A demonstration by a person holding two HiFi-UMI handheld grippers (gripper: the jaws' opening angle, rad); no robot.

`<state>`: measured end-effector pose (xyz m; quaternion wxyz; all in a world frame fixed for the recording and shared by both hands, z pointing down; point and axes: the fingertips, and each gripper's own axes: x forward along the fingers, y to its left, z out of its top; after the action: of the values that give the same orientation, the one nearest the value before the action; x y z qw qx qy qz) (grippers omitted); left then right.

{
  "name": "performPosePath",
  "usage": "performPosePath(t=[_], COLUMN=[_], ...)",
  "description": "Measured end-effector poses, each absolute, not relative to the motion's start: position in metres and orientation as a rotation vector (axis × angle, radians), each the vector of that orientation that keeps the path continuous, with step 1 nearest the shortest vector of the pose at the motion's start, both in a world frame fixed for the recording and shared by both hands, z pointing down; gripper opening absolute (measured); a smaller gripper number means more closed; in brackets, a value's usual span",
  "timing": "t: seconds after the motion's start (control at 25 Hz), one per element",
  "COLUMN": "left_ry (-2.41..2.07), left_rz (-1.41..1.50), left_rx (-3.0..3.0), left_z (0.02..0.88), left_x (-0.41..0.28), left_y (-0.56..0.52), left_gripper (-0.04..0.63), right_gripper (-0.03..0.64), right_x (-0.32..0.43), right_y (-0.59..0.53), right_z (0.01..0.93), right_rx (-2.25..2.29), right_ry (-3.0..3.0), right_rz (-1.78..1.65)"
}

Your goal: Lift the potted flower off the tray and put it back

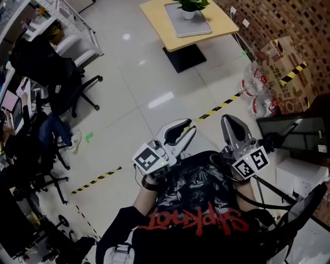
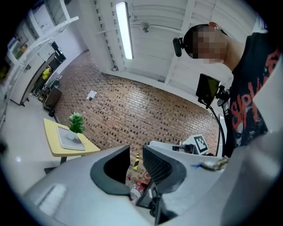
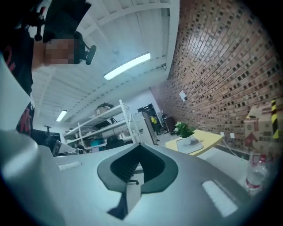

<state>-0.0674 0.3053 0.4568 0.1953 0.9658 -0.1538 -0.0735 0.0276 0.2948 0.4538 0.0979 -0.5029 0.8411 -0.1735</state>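
The potted flower (image 1: pixel 190 7), green leaves in a small white pot, stands on a grey tray (image 1: pixel 195 26) on a yellow table (image 1: pixel 154 15) far across the floor. The left gripper view shows the flower (image 2: pixel 76 123) at its left, and the right gripper view shows the flower (image 3: pixel 183 130) at its right. I hold both grippers close to my chest, well short of the table. My left gripper (image 1: pixel 191 129) is open with a narrow gap and nothing in it (image 2: pixel 136 152). My right gripper (image 1: pixel 227 120) is shut and empty (image 3: pixel 137 148).
Black-and-yellow tape (image 1: pixel 219 107) crosses the tiled floor between me and the table. A cardboard box (image 1: pixel 283 72) and plastic bottles (image 1: pixel 255 93) sit against the brick wall at right. Office chairs (image 1: pixel 72 77) and desks crowd the left side.
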Motion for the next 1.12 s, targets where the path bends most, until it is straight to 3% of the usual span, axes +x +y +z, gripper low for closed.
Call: performPosePath(t=[0.36,0.68,0.84,1.12], left_ry=[-0.485,-0.606,-0.625,-0.661], left_rz=[-0.100,-0.117,-0.105,-0.094], left_rx=[2.709,2.751,2.744,2.718], left_z=[0.480,0.450,0.451,0.468], left_x=[-0.030,0.015,0.026,0.004], left_y=[0.172,0.029,-0.019,-0.121], left_gripper=[0.092,0.094,0.094,0.094], right_gripper=[0.016,0.168,0.312,0.375], right_x=[0.064,0.115,0.127,0.116], right_y=[0.155,0.003,-0.062,-0.177], right_z=[0.496,0.495,0.528,0.574], right_rx=[-1.569,-1.542,-1.592,-1.636], right_ry=[2.522,2.571,2.650,2.728], right_rz=[-0.482,-0.455,-0.505,-0.562])
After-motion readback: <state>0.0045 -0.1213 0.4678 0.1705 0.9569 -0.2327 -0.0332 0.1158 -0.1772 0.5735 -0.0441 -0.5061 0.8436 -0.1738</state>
